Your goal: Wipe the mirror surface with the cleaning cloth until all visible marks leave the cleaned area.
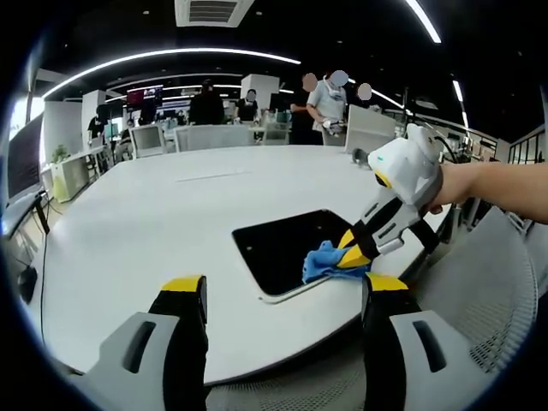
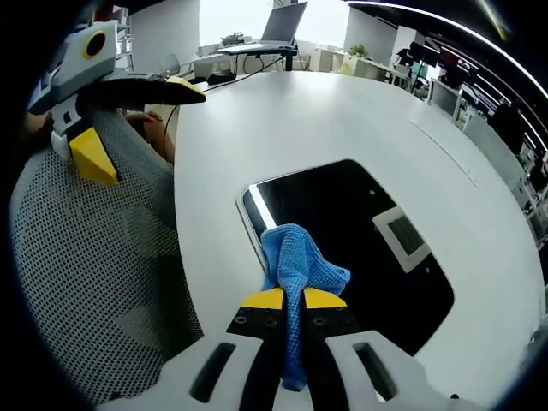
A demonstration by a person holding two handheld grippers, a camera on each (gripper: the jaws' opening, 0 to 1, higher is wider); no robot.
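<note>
Mirror: a dark rectangular mirror (image 1: 287, 248) (image 2: 360, 235) with rounded corners and a pale rim lies flat on the white table (image 1: 154, 223) (image 2: 282, 120), close to the table's near right edge in the left gripper view; its glass reflects a ceiling vent and a light strip in the right gripper view
Cleaning cloth: a blue woven cloth (image 1: 324, 261) (image 2: 301, 265) rests bunched on the mirror's near edge, one end trailing back between the right gripper's jaws
Right gripper: the right gripper (image 1: 355, 255) (image 2: 294, 298) has its yellow-tipped jaws pinched together on the cloth, pressing it down at the mirror's rim; in the left gripper view a person's hand (image 1: 449, 184) and forearm reach in from the right holding its white body
Left gripper: the left gripper (image 1: 287, 287) (image 2: 128, 120) hangs above the near table edge with its jaws spread wide and nothing between them; in the right gripper view it sits at far left, over the chair and well apart from the mirror
Chair: a grey mesh chair (image 1: 505, 291) (image 2: 94, 265) stands just beside the table's near edge
Table far end: a laptop (image 2: 284, 24) stands beyond the far end in the right gripper view
Background: several people (image 1: 325, 107) stand beyond the far side of the table among desks and monitors, under curved ceiling lights
</note>
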